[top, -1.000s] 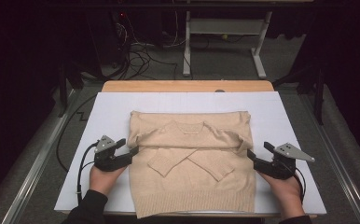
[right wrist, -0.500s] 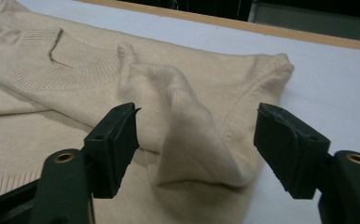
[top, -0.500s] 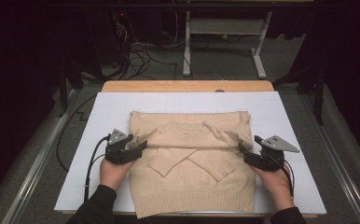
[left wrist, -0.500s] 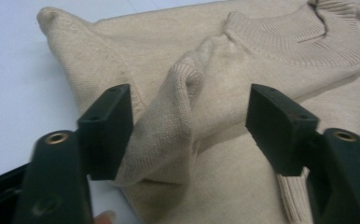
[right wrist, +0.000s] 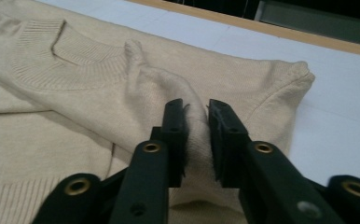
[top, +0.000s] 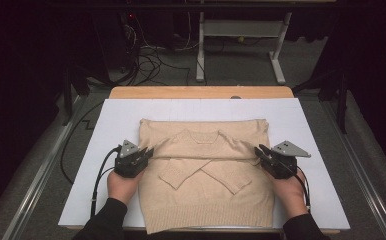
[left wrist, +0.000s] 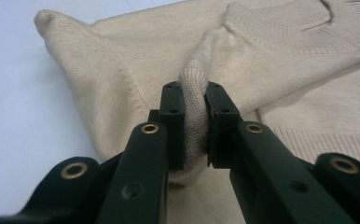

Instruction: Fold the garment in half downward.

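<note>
**Two-point pinch on sweater: risks and inventory**

My left claw (left wrist: 195, 126) is closed on a raised ridge of knit at the sweater's (top: 206, 175) left edge, just below the shoulder; my right claw (right wrist: 197, 140) is closed on a matching ridge at the right edge; the sweater lies flat on the white sheet (top: 311, 120) covering the tabletop (top: 201, 92), collar away from me, both sleeves folded across the chest and crossing.

Risks, as I judge them:
- Each pinch holds a thin fold of soft knit; a fast lift may pull it free of the pads; one side dropping would skew any fold.
- Uneven height or speed between my hands may slide the crossed sleeves out of place.
- If only the top layer is caught, the back layer may stay down and bunch.
- Hard tension may stretch the knit.

Count: one sweater; two sleeves; one collar; two claws; one sheet; one tabletop.
</note>
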Available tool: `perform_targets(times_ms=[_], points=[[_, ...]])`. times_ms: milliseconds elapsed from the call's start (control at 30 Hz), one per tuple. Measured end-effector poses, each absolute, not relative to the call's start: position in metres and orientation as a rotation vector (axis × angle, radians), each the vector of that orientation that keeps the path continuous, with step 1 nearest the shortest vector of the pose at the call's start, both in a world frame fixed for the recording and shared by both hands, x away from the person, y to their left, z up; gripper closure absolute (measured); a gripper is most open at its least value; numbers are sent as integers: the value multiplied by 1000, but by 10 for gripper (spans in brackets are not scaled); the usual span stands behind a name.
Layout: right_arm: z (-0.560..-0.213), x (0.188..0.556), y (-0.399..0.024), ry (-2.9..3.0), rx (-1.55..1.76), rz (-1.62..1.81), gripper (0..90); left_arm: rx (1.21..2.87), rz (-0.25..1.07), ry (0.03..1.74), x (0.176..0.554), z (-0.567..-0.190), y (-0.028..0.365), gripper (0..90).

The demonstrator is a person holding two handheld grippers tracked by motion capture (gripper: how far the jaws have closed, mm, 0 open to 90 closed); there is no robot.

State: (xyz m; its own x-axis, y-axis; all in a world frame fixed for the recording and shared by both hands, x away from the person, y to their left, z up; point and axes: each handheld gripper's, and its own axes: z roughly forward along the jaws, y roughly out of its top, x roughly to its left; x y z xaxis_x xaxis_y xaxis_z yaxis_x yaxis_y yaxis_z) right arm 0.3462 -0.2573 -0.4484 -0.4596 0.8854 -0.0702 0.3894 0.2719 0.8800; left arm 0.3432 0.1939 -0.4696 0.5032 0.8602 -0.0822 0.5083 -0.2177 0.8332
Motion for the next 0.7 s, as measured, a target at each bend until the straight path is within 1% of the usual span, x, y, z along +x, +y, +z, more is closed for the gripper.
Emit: perform_targets(times_ms=[100, 333, 533, 700], points=[[-446, 339, -259, 1964, 1119, 1143, 811, 1877, 521, 1112, 333, -465, 197, 788], [-435, 323, -267, 1921, 1099, 1184, 816, 1836, 507, 1070, 312, -452, 205, 787], [-431, 308, -273, 1914, 1084, 1207, 815, 1846, 481, 1039, 294, -453, 199, 787], [-429, 298, -277, 1899, 1093, 1216, 815, 1856, 485, 1036, 283, -453, 202, 787]])
